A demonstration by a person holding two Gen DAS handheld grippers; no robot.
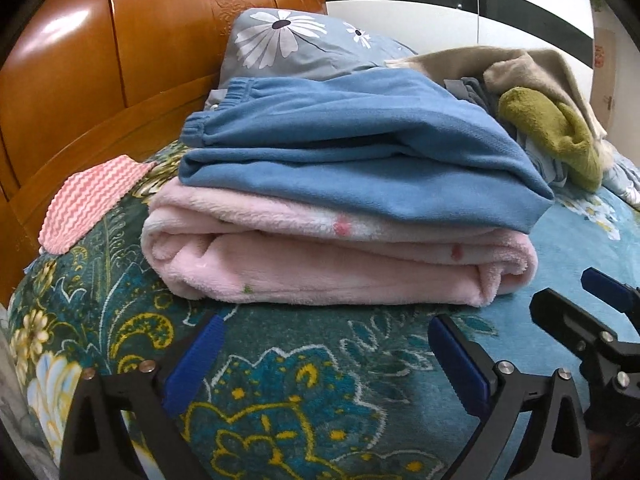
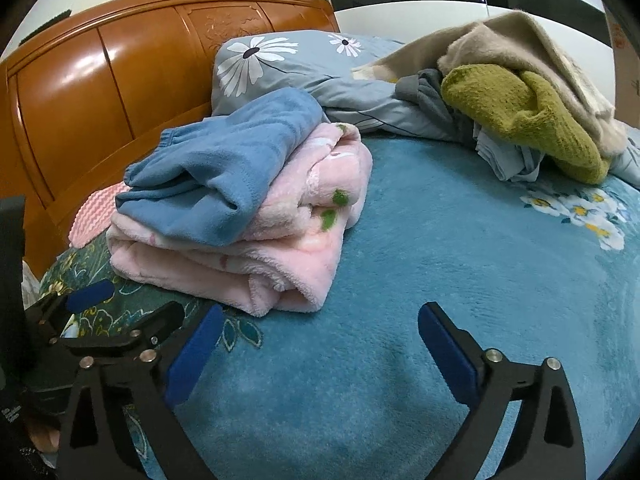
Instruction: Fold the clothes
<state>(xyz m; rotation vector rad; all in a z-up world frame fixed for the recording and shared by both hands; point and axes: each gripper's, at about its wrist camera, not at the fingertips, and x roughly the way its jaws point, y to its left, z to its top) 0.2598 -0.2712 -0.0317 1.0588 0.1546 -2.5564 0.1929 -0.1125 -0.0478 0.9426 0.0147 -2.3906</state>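
Item: folded stack on the teal floral plush bedspread [image 2: 460,248], near the left side, in front of the glossy orange wooden headboard [image 2: 120,80]. Bottom layer, a folded pink fleece garment with small flower print [image 1: 340,272]; on top of it, folded blue fleece trousers with an elastic waistband [image 1: 352,148]. Both look finished.

Item: unfolded heap, far right, well apart from the stack: an olive-green knitted sweater [image 2: 520,120] tangled with a beige fuzzy garment [image 2: 532,48] and grey and pale blue pieces.

Item: pink-and-white zigzag cloth [image 1: 92,200], flat, just left of the stack.

Item: my left gripper [image 1: 324,352], jaws apart, empty, hovering before the stack. My right gripper [image 2: 320,344], jaws apart, empty, over bare bedspread.

Step, as I judge it: between garments. Next move calls for reaching to the far right heap and drawing one piece onto the open bedspread.
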